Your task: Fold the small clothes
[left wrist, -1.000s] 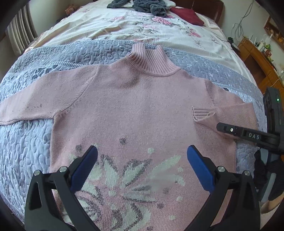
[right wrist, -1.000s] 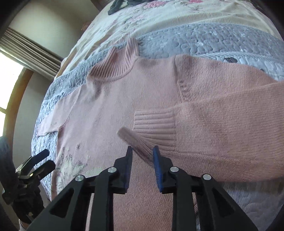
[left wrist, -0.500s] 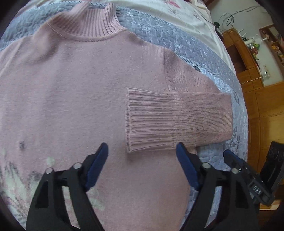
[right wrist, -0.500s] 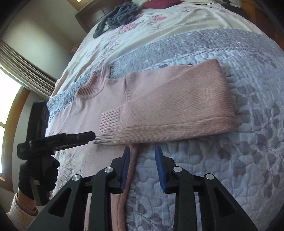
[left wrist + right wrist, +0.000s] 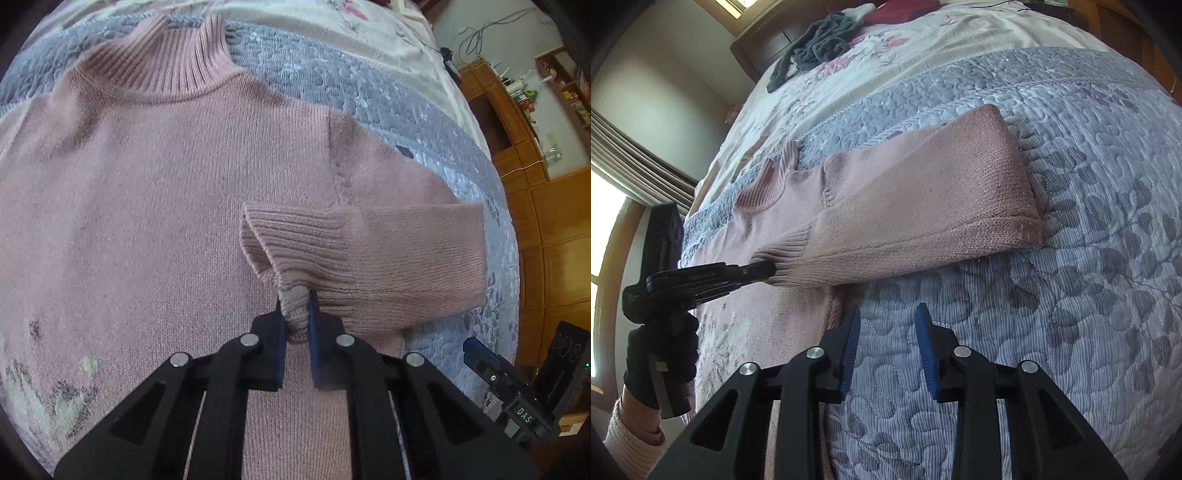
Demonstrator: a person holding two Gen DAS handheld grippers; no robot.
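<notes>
The left gripper (image 5: 295, 325) is clamped on the ribbed cuff (image 5: 295, 258) of the pink knitted turtleneck sweater (image 5: 147, 206), its sleeve folded across the chest; the right gripper (image 5: 886, 350) hangs moderately open and empty beside the sweater's hem; the sweater lies flat on a grey-blue quilted bedspread (image 5: 1052, 332); wooden cabinets (image 5: 546, 221) stand beyond.

Dusty-pink knit sweater (image 5: 184, 206) with a grey-and-cream motif near its hem; grey-blue quilted bedspread (image 5: 1052, 314) with leaf stitching; cream floral sheet (image 5: 923, 48) beyond; blue-padded black grippers.
</notes>
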